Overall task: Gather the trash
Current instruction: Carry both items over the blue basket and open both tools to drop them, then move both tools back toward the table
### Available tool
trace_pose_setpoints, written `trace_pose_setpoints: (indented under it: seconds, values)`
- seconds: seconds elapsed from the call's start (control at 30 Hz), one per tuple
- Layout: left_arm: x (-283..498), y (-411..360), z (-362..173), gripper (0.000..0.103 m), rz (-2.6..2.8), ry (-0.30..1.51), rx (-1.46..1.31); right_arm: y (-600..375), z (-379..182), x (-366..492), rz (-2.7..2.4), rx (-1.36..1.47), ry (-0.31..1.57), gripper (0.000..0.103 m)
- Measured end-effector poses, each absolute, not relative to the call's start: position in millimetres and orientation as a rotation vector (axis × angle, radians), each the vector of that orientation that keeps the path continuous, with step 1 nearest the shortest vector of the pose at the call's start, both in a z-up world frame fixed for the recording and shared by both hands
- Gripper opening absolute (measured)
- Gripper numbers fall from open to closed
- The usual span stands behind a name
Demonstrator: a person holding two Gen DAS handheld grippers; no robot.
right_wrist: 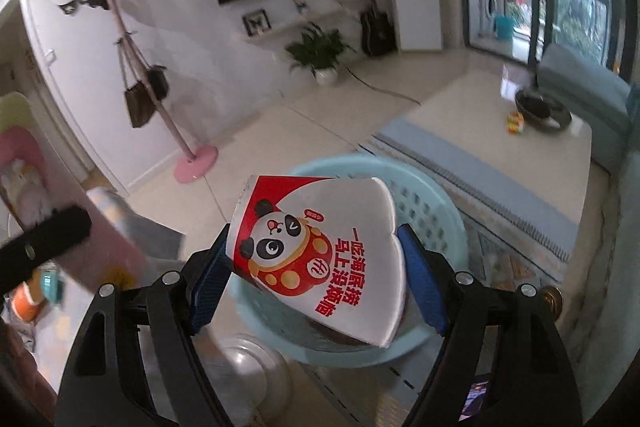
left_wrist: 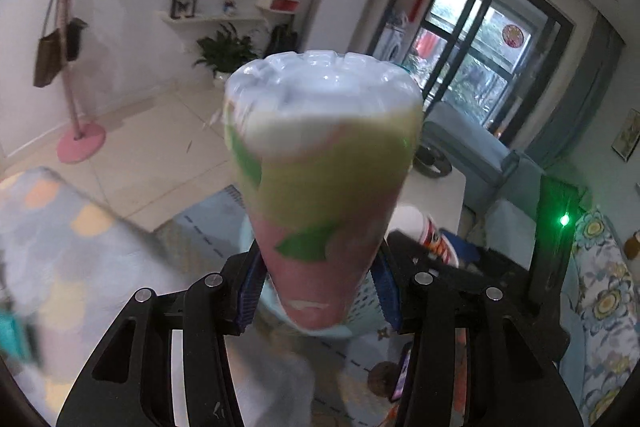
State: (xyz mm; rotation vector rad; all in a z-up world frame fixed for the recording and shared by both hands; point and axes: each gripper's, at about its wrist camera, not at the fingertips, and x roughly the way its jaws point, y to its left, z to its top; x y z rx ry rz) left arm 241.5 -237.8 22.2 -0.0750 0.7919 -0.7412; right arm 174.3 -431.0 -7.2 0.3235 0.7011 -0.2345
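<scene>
Your left gripper: clamped on a plastic bottle (base outward). Your right gripper: clamped on a panda-printed paper cup, above the blue basket.

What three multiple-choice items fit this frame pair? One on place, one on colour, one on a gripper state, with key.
1. Where is the light blue basket relative to the paper cup in the right wrist view?
A. Below and behind the cup
B. On the coffee table
C. Hanging on the coat stand

2. What colour is the base of the coat stand?
A. Black
B. Pink
C. Green

3. What is the left gripper doing?
A. Standing empty and open
B. Closed on a plastic bottle
C. Closed on a potted plant

Key:
1 A: the basket's perforated rim shows around and under the cup held by the right gripper.
2 B: the round foot on the tiled floor is pink.
3 B: the blue pads press both sides of the bottle, its base pointing away.
</scene>
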Motion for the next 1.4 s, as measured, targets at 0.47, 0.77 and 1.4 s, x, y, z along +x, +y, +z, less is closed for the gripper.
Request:
trace_pose_setpoints:
  seconds: [0.47, 0.77, 1.4]
  values:
    - [289, -301, -41, 0.059, -0.749, 0.963, -0.034, -477, -79, 187, -0.252, 0.385, 0.811, 0.078]
    - [258, -274, -4, 0.067, -0.727, 0.861, -0.010, -479, -59, 170, -0.236, 0.430, 0.763, 0.081]
    - [153, -80, 72, 0.083, -0.227, 0.649, -0.005, -302, 50, 126, 0.076, 0.189, 0.591, 0.081]
